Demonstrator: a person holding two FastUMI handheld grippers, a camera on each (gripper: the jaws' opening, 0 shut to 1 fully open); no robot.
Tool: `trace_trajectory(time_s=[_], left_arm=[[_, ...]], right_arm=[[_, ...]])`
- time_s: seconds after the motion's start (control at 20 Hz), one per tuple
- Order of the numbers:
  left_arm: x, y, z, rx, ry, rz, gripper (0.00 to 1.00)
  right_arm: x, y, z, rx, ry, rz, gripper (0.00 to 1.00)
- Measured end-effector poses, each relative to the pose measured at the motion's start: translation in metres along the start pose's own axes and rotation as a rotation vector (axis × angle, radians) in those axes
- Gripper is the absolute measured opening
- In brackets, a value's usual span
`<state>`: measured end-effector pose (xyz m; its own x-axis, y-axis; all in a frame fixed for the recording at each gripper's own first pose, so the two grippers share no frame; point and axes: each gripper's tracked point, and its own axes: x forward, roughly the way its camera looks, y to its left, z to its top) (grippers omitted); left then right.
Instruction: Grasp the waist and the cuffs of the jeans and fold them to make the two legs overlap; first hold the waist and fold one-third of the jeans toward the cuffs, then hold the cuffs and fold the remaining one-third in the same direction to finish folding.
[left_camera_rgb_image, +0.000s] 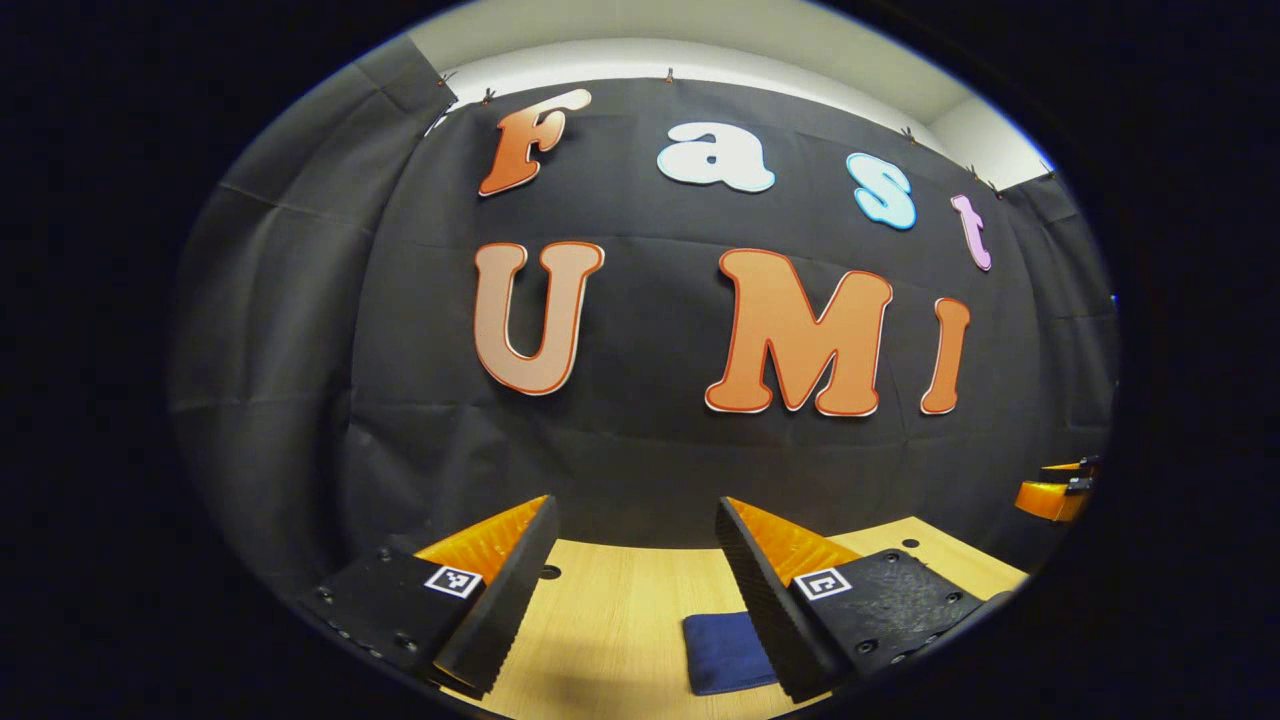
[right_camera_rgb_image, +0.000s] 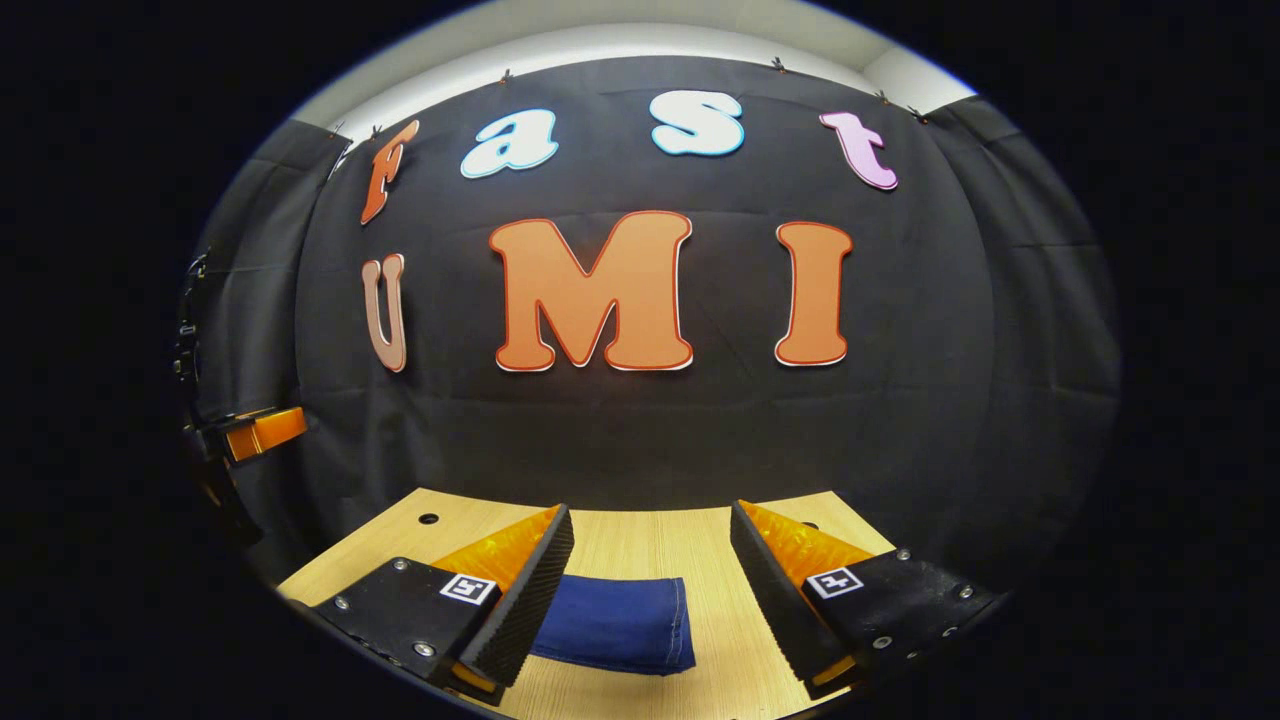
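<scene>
Both hand-held grippers, left (left_camera_rgb_image: 637, 590) and right (right_camera_rgb_image: 650, 590), spread and holding nothing, hover raised above the wooden surface (right_camera_rgb_image: 640, 540), apparently because the jeans (right_camera_rgb_image: 618, 622), at 6 o'clock in the right gripper view, already lie compactly folded.

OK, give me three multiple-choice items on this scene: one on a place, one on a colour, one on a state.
1. Where do the jeans lie?
A. on the table
B. hung on the wall
C. on the floor

2. What colour are the jeans?
A. black
B. dark blue
C. white

3. How do the right gripper's jaws stand?
A. shut on the jeans
B. shut on nothing
C. open

Answers:
1. A, the cloth lies flat on the wood top.
2. B, both views show dark blue denim.
3. C, a wide gap parts the fingers, which hold nothing; the left gripper is likewise open.
</scene>
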<state>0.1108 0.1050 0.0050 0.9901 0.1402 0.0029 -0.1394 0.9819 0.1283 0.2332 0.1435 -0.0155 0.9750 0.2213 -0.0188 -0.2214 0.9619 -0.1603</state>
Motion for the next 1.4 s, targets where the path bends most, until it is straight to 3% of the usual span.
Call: trace_trajectory(time_s=[0.6,0.75,1.15,1.4], left_arm=[[0.01,0.002,0.005,0.011,-0.015,-0.025,0.97],[0.009,0.008,0.009,0.014,-0.029,0.033,0.98],[0.007,-0.029,0.012,0.001,-0.027,-0.009,0.97],[-0.012,-0.034,0.02,0.047,-0.045,0.013,0.97]], right_arm=[[-0.001,-0.003,-0.009,0.022,0.02,-0.012,1.0],[-0.001,-0.012,-0.009,0.017,0.03,-0.013,0.97],[-0.021,-0.043,0.016,0.016,-0.019,-0.026,1.0],[-0.023,-0.054,0.012,0.059,-0.023,-0.017,0.97]])
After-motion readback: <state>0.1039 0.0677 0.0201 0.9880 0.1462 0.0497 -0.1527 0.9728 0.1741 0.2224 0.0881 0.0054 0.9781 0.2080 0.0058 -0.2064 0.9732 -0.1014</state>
